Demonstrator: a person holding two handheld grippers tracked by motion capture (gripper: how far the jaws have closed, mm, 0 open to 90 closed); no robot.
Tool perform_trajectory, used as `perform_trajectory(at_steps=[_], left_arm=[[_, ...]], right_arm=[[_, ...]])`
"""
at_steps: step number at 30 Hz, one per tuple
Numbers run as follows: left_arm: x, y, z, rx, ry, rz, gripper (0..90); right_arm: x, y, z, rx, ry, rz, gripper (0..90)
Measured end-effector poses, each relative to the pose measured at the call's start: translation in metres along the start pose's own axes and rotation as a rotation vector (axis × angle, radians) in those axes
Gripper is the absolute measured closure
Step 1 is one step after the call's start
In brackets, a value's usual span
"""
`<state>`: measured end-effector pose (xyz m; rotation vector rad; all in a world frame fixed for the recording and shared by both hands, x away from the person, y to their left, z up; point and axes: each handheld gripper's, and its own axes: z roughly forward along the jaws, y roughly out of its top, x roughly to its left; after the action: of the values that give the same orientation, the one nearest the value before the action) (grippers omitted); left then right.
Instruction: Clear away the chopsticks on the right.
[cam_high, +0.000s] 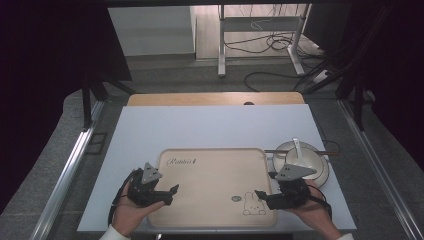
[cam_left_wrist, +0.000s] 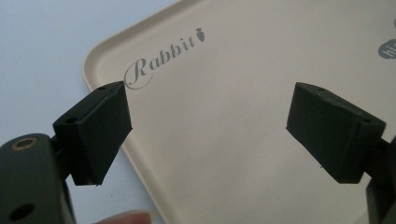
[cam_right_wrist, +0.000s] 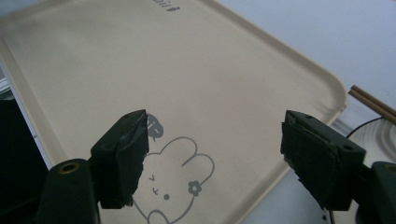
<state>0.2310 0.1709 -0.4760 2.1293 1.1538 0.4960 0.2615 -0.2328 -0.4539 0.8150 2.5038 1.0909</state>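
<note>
Left gripper (cam_high: 170, 194): matte black, blocky fingers (cam_left_wrist: 95, 130) spread apart and gripping nothing, hovering over the tray's left edge.
Tray (cam_high: 215, 172): flat beige rectangle with rounded corners and a raised rim, smooth, printed with "Rabbit" script and a bunny outline; lies on the pale surface (cam_high: 210, 127).
Right gripper (cam_high: 264, 197): black fingers (cam_right_wrist: 122, 156) released wide, nothing between them, above the bunny.
Bowl (cam_high: 306, 159): round, glossy white, with spoon, just right of tray.

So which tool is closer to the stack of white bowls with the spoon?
Right. The right tool hovers over the tray's near right corner, just beside the bowls; the left tool is across the tray at its left edge.
</note>
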Motion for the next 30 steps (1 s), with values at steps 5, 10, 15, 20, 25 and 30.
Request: perform_trajectory(at_steps=[5,10,15,20,25,30], left_arm=[[-0.001,0.002,0.002,0.005,-0.002,0.018,13.7],[0.004,0.0,0.003,0.009,0.004,0.007,13.8],[0.006,0.001,0.005,0.01,0.005,0.012,13.5],[0.009,0.0,0.005,0.015,0.009,0.014,13.4],[0.009,-0.001,0.004,0.015,0.019,0.006,13.2],[0.01,-0.002,0.005,0.019,0.023,0.003,13.1]], right_arm=[[-0.004,0.019,-0.011,0.001,0.014,-0.001,30.5],[-0.017,0.042,-0.021,0.001,0.015,0.019,31.8],[-0.038,0.053,-0.026,0.01,-0.009,0.046,32.0],[-0.067,0.056,-0.032,0.005,-0.064,0.096,32.0],[-0.099,0.054,-0.044,-0.004,-0.14,0.157,32.8],[-0.127,0.047,-0.059,0.008,-0.212,0.208,37.1]])
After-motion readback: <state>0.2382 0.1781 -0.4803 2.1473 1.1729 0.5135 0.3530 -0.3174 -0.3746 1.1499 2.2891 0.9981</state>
